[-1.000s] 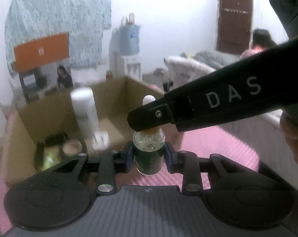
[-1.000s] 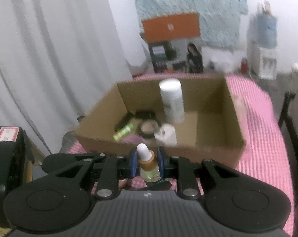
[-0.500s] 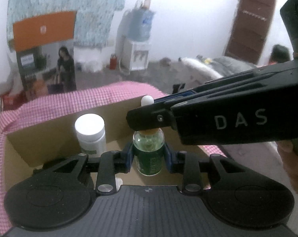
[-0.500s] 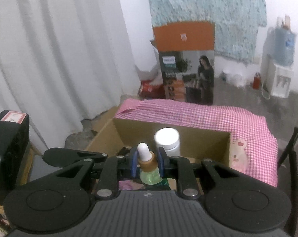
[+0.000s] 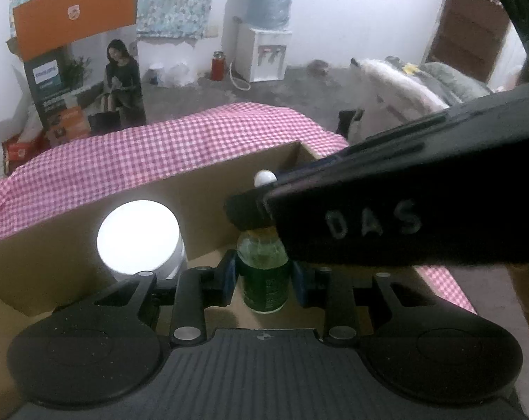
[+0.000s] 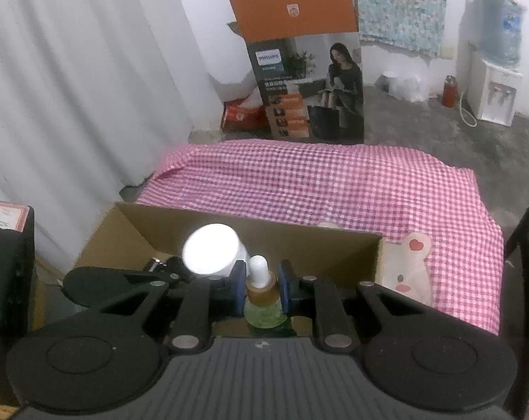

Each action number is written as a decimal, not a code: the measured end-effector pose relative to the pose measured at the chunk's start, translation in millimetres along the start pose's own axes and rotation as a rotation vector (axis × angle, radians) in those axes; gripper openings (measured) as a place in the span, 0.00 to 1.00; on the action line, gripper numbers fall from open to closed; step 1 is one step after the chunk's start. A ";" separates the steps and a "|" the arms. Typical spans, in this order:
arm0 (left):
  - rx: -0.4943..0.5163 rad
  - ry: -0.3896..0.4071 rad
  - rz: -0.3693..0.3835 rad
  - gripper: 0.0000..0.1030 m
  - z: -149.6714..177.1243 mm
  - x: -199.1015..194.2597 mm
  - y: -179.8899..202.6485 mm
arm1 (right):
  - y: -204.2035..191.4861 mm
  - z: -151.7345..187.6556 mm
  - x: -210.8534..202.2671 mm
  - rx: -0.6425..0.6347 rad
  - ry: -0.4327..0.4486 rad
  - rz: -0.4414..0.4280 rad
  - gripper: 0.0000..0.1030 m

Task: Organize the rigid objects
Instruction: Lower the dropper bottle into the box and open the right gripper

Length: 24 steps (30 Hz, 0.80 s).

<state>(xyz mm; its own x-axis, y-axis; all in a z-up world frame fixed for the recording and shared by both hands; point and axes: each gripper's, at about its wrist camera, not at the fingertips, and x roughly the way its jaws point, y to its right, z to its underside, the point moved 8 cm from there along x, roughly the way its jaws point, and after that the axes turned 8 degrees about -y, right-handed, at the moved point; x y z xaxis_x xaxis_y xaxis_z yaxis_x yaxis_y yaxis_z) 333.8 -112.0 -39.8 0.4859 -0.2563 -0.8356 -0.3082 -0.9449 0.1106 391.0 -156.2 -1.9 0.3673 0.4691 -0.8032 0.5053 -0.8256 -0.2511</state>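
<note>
Two claws [image 5: 264, 278] [image 6: 262, 288] gripped your dropper bottle [image 5: 264, 280]; uneven release could have toppled it against the white jar [image 5: 138, 236] at nine o'clock.

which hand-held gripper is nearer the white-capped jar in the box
Left, narrowly. Left hand-held gripper sits right beside the white-capped jar; right hand-held gripper pinches the dropper bottle neck above.

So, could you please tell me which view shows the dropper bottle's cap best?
The right wrist view: the dropper bottle shows its white bulb and amber collar unobstructed. In the left wrist view, the right tongs cover the collar, leaving only the bulb tip visible.
</note>
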 end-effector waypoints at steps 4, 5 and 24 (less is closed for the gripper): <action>-0.012 -0.012 -0.002 0.31 -0.4 4.8 -3.0 | 4.8 2.4 14.6 -0.016 -0.029 0.024 0.20; -0.013 -0.015 -0.003 0.31 -1.0 6.0 -3.4 | 5.4 3.5 17.9 -0.018 -0.035 0.029 0.19; 0.031 0.046 -0.009 0.73 8.1 -39.6 8.1 | 4.3 5.5 -2.3 -0.015 0.009 0.068 0.43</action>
<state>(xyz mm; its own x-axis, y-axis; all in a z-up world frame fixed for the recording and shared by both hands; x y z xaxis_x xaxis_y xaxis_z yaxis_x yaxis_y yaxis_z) 305.5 -107.8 -10.2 0.5257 -0.2574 -0.8108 -0.3282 -0.9407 0.0859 388.0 -162.5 -4.1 0.4077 0.4151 -0.8133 0.4909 -0.8506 -0.1881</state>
